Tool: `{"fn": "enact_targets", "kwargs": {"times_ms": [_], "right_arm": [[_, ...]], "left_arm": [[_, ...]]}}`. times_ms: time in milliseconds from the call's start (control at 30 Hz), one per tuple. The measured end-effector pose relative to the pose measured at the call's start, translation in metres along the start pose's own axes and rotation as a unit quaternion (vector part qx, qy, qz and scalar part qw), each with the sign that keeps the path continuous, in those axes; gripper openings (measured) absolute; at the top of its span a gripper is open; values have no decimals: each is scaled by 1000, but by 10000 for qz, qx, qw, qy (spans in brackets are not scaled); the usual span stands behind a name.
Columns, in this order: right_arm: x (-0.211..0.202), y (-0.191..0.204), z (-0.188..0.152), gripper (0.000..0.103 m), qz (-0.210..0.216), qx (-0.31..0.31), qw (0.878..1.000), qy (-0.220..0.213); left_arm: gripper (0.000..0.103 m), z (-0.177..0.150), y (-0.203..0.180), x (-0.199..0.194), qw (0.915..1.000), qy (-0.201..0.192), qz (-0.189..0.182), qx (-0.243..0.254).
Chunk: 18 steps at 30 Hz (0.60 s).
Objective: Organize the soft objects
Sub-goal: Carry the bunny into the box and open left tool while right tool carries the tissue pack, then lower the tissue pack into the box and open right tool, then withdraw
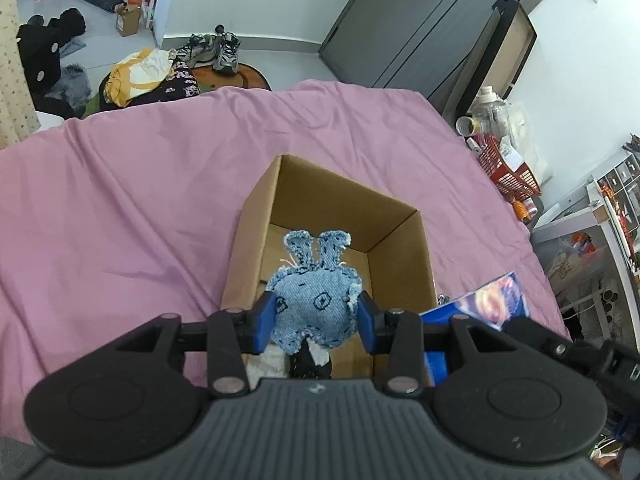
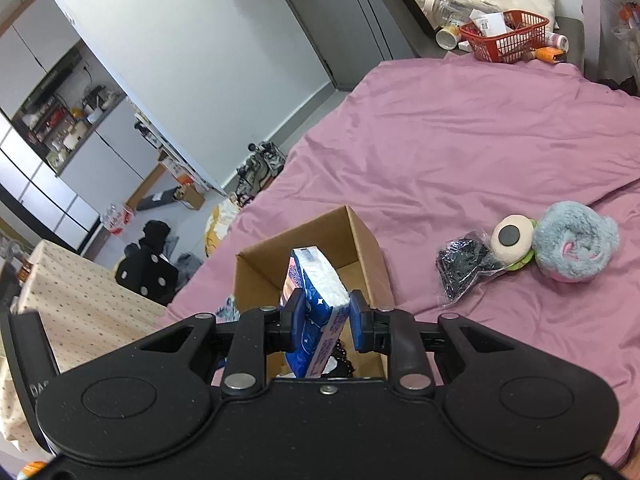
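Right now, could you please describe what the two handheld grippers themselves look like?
Both look alike. The left gripper and the right gripper each have two blue finger pads on black linkage arms with silver pivot pins, flanked by rounded black housings with a raised oval. The left one's centre plate is grey and ribbed. No cables or sleeves show.

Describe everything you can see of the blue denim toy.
The denim toy is a small stuffed rabbit of light blue jean cloth with frayed edges, dark stitching and two upright ears. The left gripper holds it by both sides, its blue pads pressing the body. It hangs above the open cardboard box on the pink bedcover.
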State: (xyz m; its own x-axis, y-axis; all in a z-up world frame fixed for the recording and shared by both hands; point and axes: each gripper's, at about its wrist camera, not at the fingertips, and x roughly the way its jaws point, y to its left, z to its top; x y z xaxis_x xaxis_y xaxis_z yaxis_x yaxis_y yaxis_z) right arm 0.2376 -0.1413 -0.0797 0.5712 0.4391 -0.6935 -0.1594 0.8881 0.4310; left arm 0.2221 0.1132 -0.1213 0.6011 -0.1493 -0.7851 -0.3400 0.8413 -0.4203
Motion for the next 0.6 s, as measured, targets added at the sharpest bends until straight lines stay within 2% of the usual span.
{"fn": "enact_targets", "kwargs": {"times_ms": [100,133,200,467,600], "right_arm": [[7,3,-1,23,-95,-76,9999,84],[10,4,-1,23,-131,-116,9998,117],[14,5,-3,23,-193,-192,9995,178],[25,17,-8,23,-326,-417,9980,347],[26,23,-10,23,-410,-570,9972,258]], "left_arm": [[46,4,-3,7,9999,71,112,82],[52,5,-2,8,9999,99,110,69],[58,5,0,6,9999,122,50,3],[58,8,6,-18,9999,-92,29,-83],[58,8,10,-34,9996,-183,180,-85]]}}
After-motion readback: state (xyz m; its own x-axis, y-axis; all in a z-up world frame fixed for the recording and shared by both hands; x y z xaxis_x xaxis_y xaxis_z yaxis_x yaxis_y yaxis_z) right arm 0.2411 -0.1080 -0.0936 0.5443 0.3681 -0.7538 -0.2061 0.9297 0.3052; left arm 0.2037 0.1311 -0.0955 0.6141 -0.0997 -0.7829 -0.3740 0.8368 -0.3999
